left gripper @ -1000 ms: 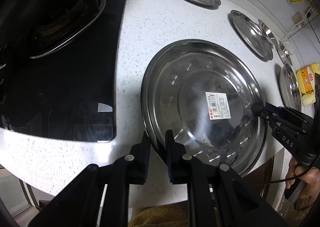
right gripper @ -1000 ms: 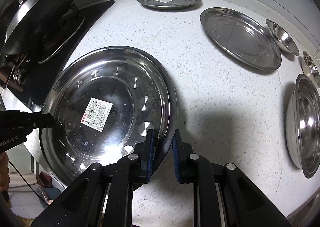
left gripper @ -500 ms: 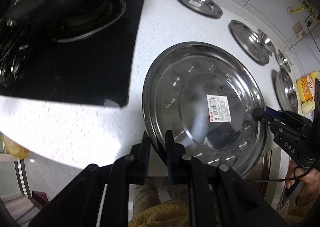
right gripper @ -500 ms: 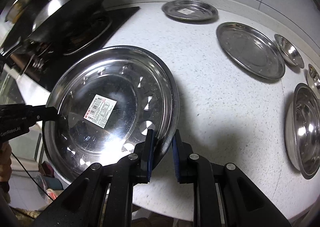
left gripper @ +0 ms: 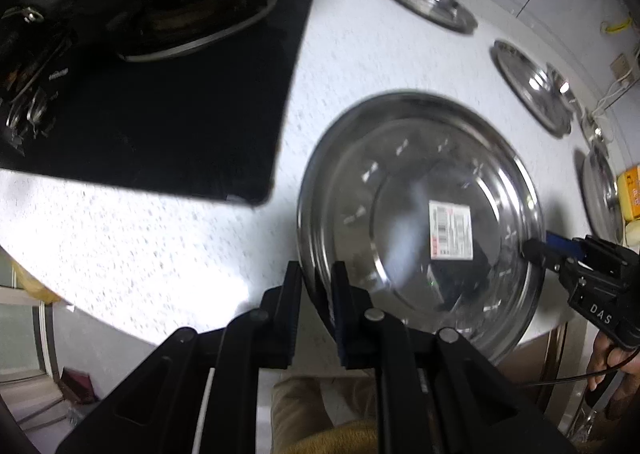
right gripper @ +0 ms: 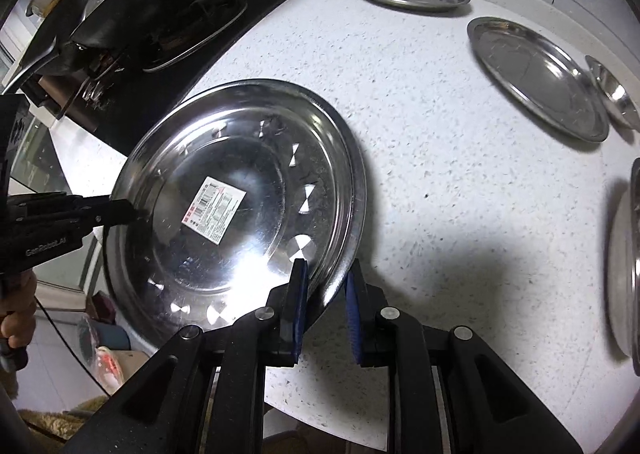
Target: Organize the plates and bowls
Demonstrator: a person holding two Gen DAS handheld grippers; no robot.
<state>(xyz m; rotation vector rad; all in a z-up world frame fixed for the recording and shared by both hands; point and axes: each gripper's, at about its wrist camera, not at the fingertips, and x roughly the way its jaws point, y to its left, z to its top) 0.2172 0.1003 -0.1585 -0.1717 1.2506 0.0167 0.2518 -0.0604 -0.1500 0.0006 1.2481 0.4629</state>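
Both jaws clench opposite rims of the large plate (right gripper: 240, 190), face-up, seemingly tilted, above the counter (right gripper: 440, 174).

Both wrist fisheyes look steeply down from close above, from opposite rims of the large round steel plate (left gripper: 420, 214) (right gripper: 236, 206); the 2 views share it and the white speckled stone counter (left gripper: 120, 238) (right gripper: 460, 182).

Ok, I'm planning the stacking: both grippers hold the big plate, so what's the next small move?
Probably carry the big plate, kept level, toward the flat plate. The left gripper and right gripper clamp opposite rims, and the big plate partly overhangs the counter edge.
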